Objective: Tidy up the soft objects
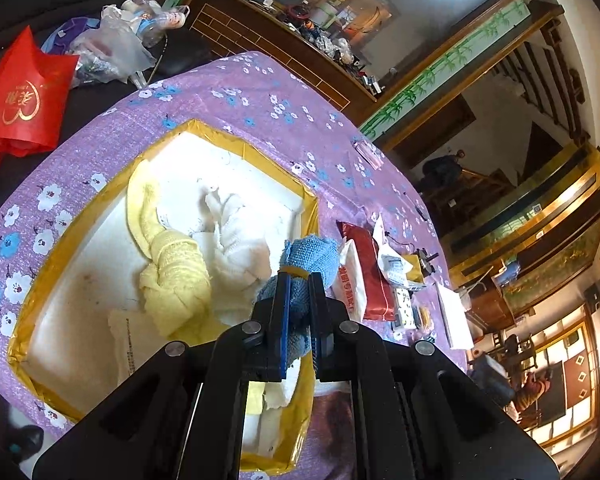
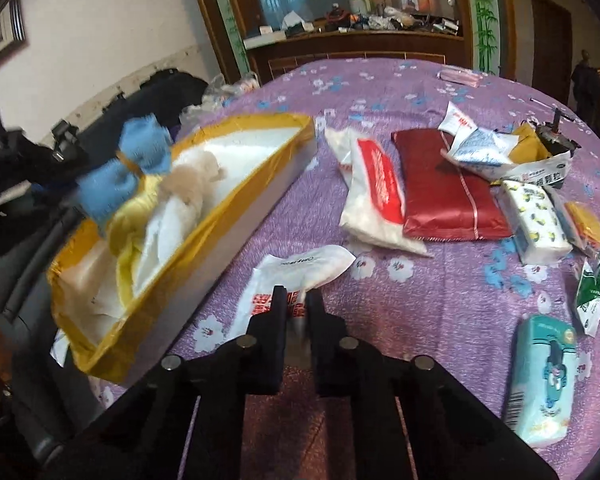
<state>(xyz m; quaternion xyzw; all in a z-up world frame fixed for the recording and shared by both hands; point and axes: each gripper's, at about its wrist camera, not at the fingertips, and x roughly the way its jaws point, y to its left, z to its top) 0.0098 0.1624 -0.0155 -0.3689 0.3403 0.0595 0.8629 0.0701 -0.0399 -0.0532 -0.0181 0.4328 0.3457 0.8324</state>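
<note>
My left gripper [image 1: 299,280] is shut on a blue knotted towel [image 1: 312,254] and holds it above the right side of a white foam box with yellow tape rim [image 1: 256,152]. In the box lie a yellow knotted towel [image 1: 176,272] and a white towel [image 1: 236,232]. In the right wrist view the blue towel [image 2: 132,168] hangs over the box [image 2: 204,248], held by the left gripper [image 2: 72,168]. My right gripper [image 2: 297,296] is nearly closed and holds nothing, just above a white plastic packet [image 2: 292,276] on the purple floral tablecloth [image 2: 420,300].
Right of the box lie a white-red tissue pack [image 2: 376,196], a dark red pack [image 2: 448,188], medicine sachets [image 2: 480,148], a patterned tissue pack [image 2: 536,220] and a teal tissue pack [image 2: 544,376]. A red bag [image 1: 20,96] and plastic bags [image 1: 116,44] sit beyond the table.
</note>
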